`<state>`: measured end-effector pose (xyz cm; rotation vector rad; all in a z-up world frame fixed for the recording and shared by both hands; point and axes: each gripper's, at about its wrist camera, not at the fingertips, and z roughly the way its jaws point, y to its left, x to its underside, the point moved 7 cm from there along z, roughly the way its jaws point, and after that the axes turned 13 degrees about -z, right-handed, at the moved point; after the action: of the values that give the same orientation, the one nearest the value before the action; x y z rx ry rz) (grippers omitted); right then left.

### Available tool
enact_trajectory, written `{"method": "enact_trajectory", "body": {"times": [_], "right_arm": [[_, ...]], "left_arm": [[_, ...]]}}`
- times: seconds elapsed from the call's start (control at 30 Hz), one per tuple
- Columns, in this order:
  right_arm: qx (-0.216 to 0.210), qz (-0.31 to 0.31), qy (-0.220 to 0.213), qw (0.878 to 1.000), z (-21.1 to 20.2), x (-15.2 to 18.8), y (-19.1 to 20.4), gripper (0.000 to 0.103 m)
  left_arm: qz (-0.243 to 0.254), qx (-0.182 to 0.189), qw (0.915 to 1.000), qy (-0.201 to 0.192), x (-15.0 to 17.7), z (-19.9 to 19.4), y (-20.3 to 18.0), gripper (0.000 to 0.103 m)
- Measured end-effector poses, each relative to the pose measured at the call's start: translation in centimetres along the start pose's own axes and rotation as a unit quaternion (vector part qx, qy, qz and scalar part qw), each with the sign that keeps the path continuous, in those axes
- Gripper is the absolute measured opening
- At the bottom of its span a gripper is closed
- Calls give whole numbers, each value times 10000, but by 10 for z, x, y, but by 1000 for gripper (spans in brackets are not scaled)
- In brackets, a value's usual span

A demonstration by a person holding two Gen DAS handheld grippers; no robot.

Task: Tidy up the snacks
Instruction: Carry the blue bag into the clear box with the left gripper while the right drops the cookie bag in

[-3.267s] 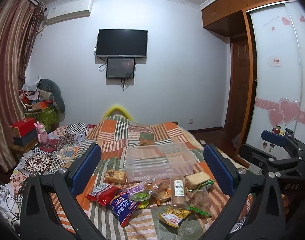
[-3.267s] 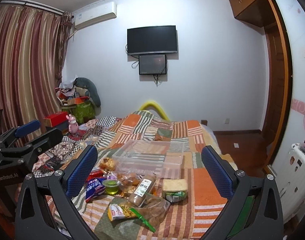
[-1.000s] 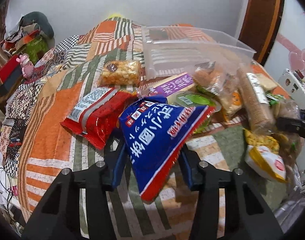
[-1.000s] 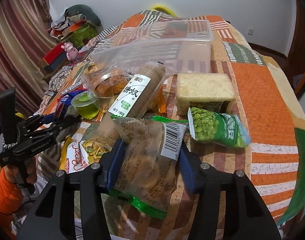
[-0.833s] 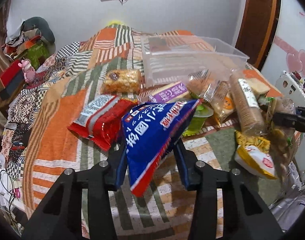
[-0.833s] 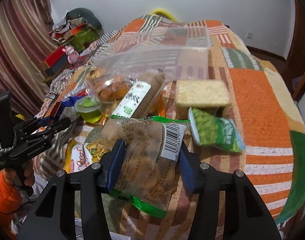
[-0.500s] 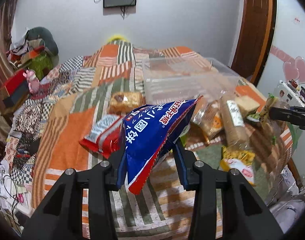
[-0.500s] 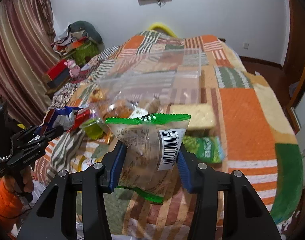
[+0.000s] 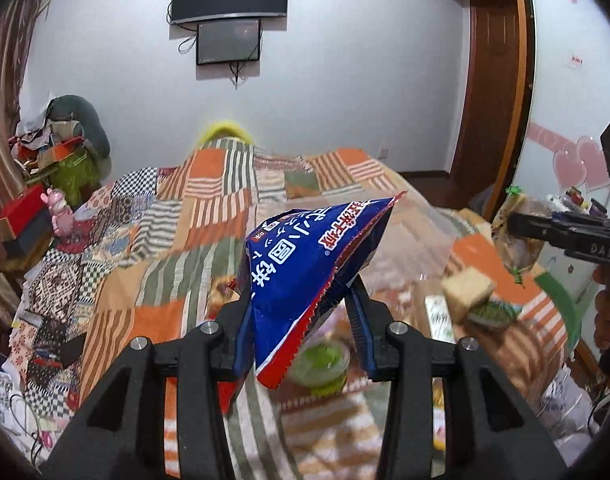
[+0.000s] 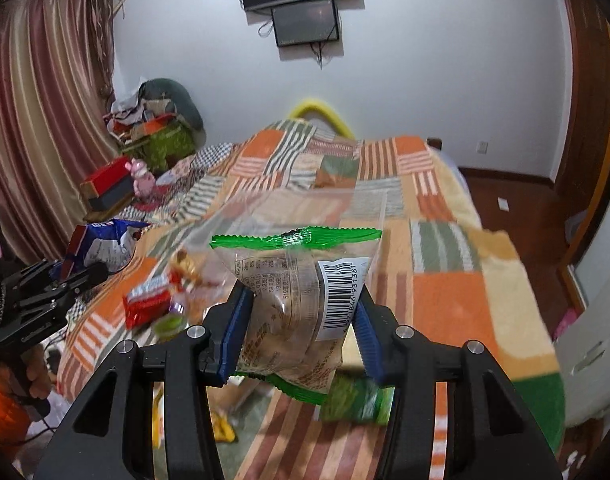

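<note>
1. Now a blue bag (image 9: 305,264) is pinched by the left tongs (image 9: 301,328), lifted clear of the bed (image 9: 153,280).
2. Likewise a clear bag (image 10: 301,300) with green seams is pinched by the right tongs (image 10: 301,332), also off the bed.
3. Both grips should be kept firm, since the bags are soft and could slip.
4. Each bag is best carried level over the clear bin (image 10: 305,216) and lowered inside before release.
5. Loose snacks (image 10: 153,304) below should be cleared, not swept.

Glossy blue foil snack bag (image 9: 305,276); clear shiny plastic packet (image 10: 301,308); matt woven patchwork bedspread (image 10: 445,292); polished wooden door (image 9: 491,80).
</note>
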<state>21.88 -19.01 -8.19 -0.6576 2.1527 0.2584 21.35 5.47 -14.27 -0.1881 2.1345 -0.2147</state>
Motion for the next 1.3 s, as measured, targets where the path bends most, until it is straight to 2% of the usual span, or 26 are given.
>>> {"method": "enact_trajectory", "body": {"times": [0.13,0.33,0.63,0.77,1.07,1.3], "right_arm": [[106,-85,-76,9999,10,-13,-8,45],[328,-191,-177,9991,24,-32,-22,45],[486,-57,-174,9987,55,-44,-44,45],[522,-97,-42,9986,71,-43,-49,45],[460,-523,467,9965,111,-39,-49,45],[223,-680,742,9947,126,-34,-49,45]], "left_arm": [[156,-41,9997,-172,-17,10,-6,42],[204,-80,9995,-227,-41,36,-11,42],[166,30,9998,-92,-60,84,-17,42],[163,54,9998,47,-60,108,-17,42],[237,23,9978,626,-48,160,-20,42],[233,62,9949,984,-38,185,-23,43]]}}
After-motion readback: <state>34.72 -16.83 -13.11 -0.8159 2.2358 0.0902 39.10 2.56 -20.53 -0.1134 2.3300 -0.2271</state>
